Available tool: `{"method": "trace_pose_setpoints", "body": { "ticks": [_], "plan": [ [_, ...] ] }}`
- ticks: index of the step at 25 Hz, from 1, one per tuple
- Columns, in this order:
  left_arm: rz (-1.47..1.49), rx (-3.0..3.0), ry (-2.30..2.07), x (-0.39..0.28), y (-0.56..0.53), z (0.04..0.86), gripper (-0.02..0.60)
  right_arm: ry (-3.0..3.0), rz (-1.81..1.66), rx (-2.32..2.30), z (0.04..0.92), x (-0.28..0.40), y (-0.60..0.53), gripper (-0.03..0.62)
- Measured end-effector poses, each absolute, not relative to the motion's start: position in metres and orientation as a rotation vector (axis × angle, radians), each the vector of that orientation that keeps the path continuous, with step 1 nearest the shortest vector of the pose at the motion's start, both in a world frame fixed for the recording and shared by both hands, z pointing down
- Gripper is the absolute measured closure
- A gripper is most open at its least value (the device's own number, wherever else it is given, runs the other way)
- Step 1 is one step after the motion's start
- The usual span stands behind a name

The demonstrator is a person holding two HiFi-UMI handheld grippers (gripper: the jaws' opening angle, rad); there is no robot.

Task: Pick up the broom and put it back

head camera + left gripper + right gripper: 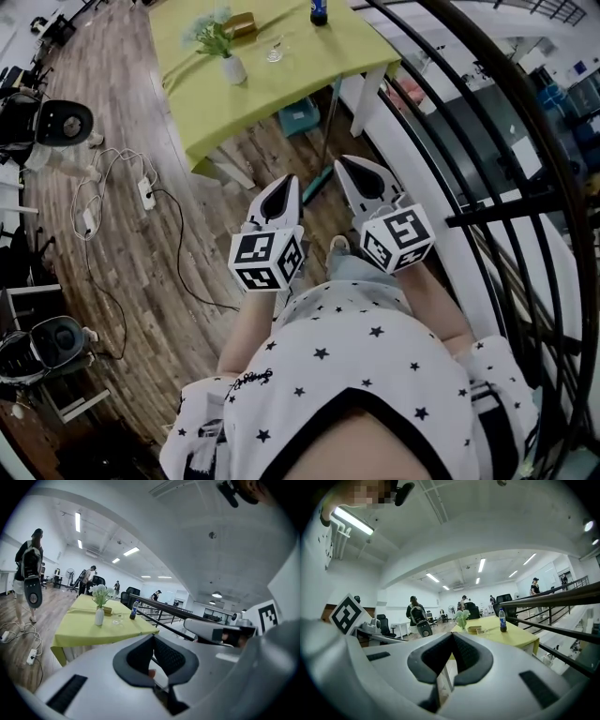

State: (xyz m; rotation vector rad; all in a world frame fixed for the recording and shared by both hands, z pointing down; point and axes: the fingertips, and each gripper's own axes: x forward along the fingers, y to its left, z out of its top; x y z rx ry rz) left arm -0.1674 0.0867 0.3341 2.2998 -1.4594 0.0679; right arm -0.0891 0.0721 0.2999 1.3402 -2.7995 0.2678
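A teal strip (315, 185) lies low on the wooden floor between my two gripper tips. A thin dark pole (330, 127) runs from it up toward the table edge; this looks like the broom, mostly hidden. My left gripper (292, 178) is held just left of it, its jaws shut and empty (153, 637). The right gripper (339, 159) is just right of it, jaws shut with nothing in them (452, 633). Both point nearly level toward the table, and neither touches the teal strip.
A table with a yellow-green cloth (281, 84) stands ahead, bearing a flower vase (232, 67) and a bottle (319, 11). A blue box (300, 117) sits under it. A black railing (469, 159) curves along the right. Cables and a power strip (145, 192) lie at left. A person (28, 573) stands far off.
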Motion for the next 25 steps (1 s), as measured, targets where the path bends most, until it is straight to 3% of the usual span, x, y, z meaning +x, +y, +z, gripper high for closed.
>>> {"method": "trace_pose_setpoints", "body": {
  "ticks": [25],
  "plan": [
    [0.11,2.128,-1.6,-0.142,-0.043,0.387,0.569,-2.766,0.321,1.195,0.374,-0.043,-0.075,0.6]
  ]
}}
